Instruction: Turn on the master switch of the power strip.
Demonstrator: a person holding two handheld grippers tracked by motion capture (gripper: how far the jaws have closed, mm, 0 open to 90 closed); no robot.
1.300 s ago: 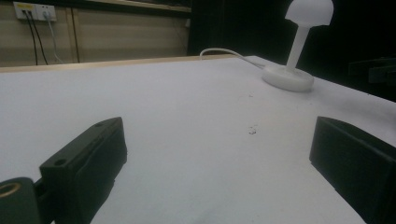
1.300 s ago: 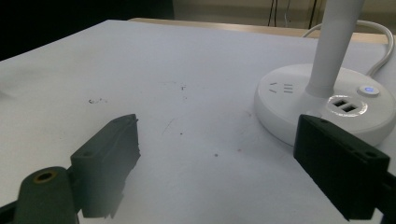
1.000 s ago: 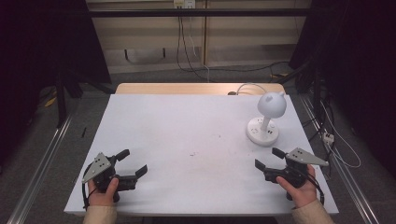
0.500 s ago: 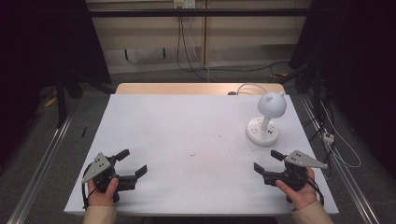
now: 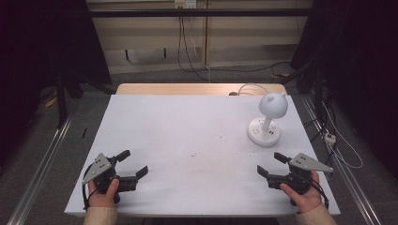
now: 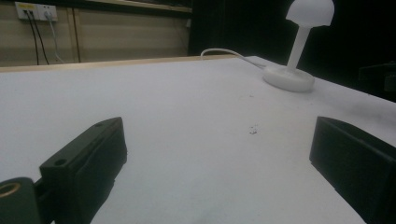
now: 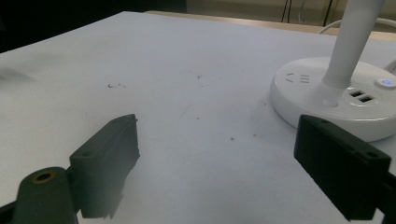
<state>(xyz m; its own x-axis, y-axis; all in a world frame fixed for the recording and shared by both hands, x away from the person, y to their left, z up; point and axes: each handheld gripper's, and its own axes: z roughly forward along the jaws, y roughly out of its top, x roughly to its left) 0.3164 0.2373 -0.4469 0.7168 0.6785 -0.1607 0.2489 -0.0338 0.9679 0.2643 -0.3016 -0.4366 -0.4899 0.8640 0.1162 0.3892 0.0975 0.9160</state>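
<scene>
A white desk lamp (image 5: 267, 117) with a round base and a domed head stands at the right rear of the white table (image 5: 187, 136). Its base (image 7: 345, 98) carries USB ports and a small lit blue button, and a white cord leads off behind it. My left gripper (image 5: 133, 164) rests near the front left corner, open, with nothing between its jaws; the lamp (image 6: 299, 46) stands far off to its right. My right gripper (image 5: 271, 164) sits near the front right corner, open and empty, a short way in front of the lamp's base.
A wooden strip (image 5: 197, 89) runs along the table's far edge. Cables (image 5: 187, 47) hang from a wall socket behind it. Metal rails (image 5: 42, 164) flank the table on both sides. A few dark specks (image 5: 193, 154) mark the table's middle.
</scene>
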